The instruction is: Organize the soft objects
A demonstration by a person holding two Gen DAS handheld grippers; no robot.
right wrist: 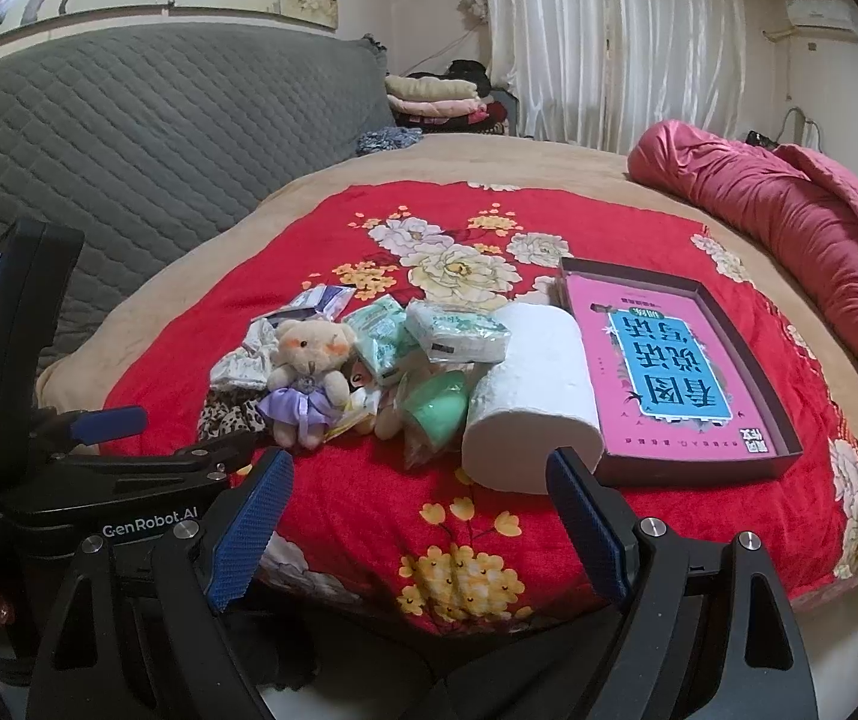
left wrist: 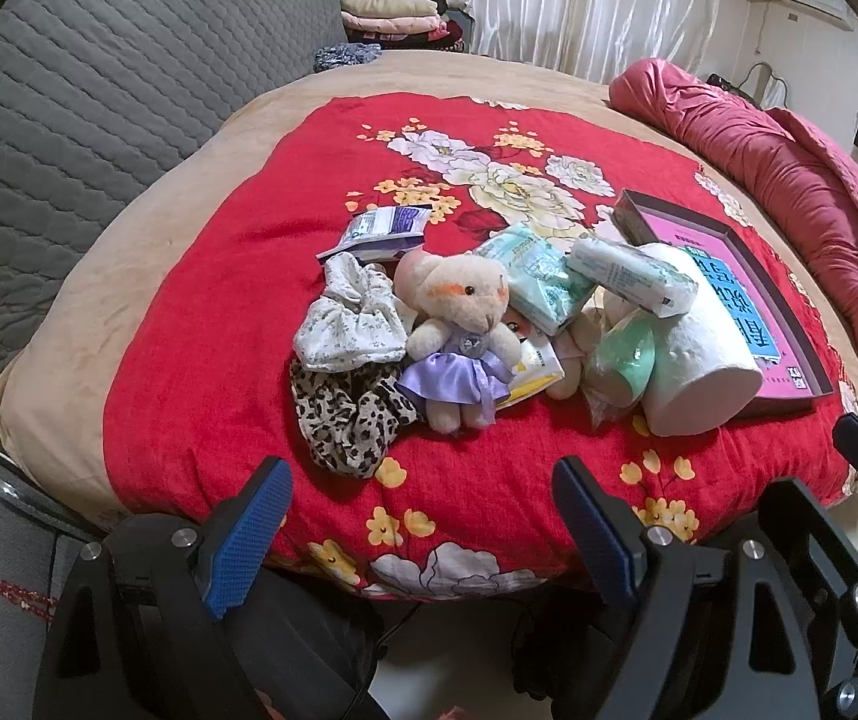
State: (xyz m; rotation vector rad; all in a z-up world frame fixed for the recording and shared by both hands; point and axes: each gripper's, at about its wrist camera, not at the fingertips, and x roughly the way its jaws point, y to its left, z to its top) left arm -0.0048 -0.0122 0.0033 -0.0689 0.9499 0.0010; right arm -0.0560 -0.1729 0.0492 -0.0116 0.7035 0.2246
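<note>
Nothing sorted yet, judging by the layout: the whole pile sits heaped mid-bed on the red floral blanket (left wrist: pixel 201 396). Left to right: leopard-print cloth (left wrist: pixel 345 420) under a white floral cloth (left wrist: pixel 348 324), a small purple-white packet (left wrist: pixel 378 231) behind them, the teddy bear in a lilac dress (left wrist: pixel 459 336) upright against the heap, two green tissue packs (left wrist: pixel 540 282) leaning on each other, a mint-green bagged item (left wrist: pixel 621 360), then the toilet paper roll (left wrist: pixel 699 354) lying on its side, touching the box. The shallow box (right wrist: pixel 699 474), far right, holds only a pink book (right wrist: pixel 663 354). Left gripper (left wrist: pixel 423 534) spread wide, empty, short of the pile. Right gripper (right wrist: pixel 420 531) also spread, empty, nearest the roll. All items left to do.
</note>
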